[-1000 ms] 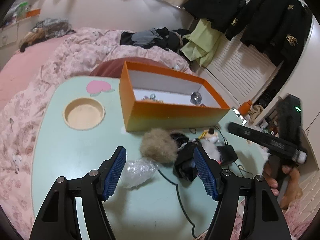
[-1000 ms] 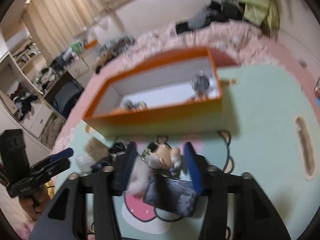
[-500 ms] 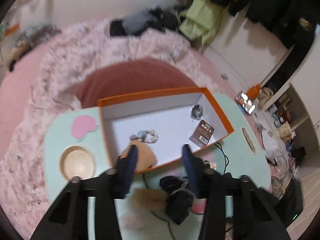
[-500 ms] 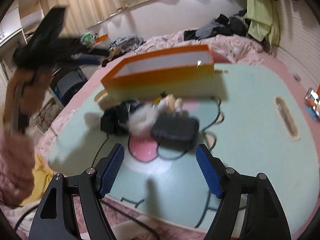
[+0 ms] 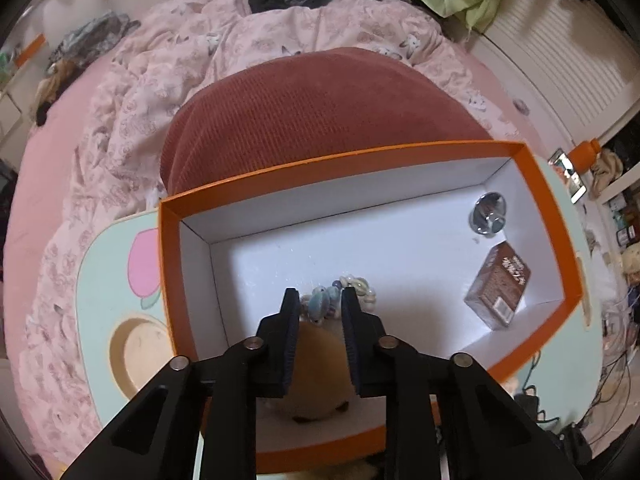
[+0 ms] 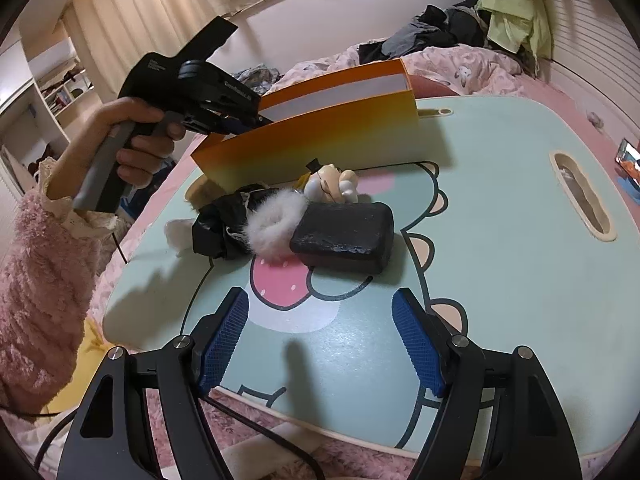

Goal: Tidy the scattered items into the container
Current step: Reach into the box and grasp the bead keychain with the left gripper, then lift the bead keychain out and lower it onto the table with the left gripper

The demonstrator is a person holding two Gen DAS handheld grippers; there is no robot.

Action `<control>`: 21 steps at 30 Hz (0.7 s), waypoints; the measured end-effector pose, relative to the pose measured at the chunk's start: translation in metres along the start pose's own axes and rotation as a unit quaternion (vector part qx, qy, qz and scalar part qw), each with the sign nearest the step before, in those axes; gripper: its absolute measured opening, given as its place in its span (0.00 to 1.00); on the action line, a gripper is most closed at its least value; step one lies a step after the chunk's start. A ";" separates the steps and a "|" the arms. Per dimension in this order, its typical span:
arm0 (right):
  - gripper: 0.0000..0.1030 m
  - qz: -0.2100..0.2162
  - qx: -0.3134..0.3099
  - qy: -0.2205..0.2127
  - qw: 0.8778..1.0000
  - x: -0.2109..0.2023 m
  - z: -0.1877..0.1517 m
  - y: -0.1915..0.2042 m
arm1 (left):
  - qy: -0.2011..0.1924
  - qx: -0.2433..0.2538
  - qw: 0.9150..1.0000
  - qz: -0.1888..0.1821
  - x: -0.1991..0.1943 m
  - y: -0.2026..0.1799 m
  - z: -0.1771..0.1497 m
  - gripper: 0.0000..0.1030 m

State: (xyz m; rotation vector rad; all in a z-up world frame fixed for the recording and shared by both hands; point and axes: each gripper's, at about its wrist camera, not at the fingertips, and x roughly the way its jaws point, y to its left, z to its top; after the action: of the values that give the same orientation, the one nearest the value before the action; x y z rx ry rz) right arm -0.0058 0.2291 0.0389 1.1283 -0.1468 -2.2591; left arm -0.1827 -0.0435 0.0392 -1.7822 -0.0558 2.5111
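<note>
An orange box (image 5: 554,216) is sitting on the mint-green cartoon surface (image 6: 500,216), with a rust-red cushion (image 5: 320,116) and a pink bedspread (image 5: 132,92) lying behind it. Inside the box a brown packet (image 5: 500,284), a shiny metal ball (image 5: 489,214) and a string of pale beads (image 5: 348,288) are resting on the white floor. In front of the box, a black pouch (image 6: 344,232), a white fluffy pompom (image 6: 276,220), a small cartoon figure (image 6: 332,182) and a crumpled black bag (image 6: 220,220) are crowding together, blocking the near wall. A second ago the left claw (image 5: 320,308) was hovering wide open over the clutter outside the box; now it is pointing steeply down into the box, its jaws nearly pressed together with a tan fluffy ball (image 5: 316,376) lying beneath them, though whether they are pinching it cannot be told. The right claw (image 6: 320,344) is hanging spread and empty, short of the pouch
</note>
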 end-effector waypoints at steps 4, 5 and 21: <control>0.72 0.001 0.006 0.001 1.000 0.000 0.000 -0.002 | -0.009 -0.005 1.000 0.009 0.007 0.006 0.005 0.09; 0.72 0.001 0.007 0.001 1.000 0.000 0.000 -0.002 | -0.010 -0.004 1.000 0.010 0.007 0.007 0.007 0.09; 0.72 0.000 0.008 0.004 1.000 0.000 -0.001 -0.003 | -0.128 0.019 0.985 -0.118 -0.117 0.014 -0.043 0.09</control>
State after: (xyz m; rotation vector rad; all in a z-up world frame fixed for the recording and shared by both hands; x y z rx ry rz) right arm -0.0063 0.2313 0.0368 1.1450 -0.1627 -2.2570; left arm -0.1040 -0.0665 0.1342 -1.3401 -0.2156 2.5290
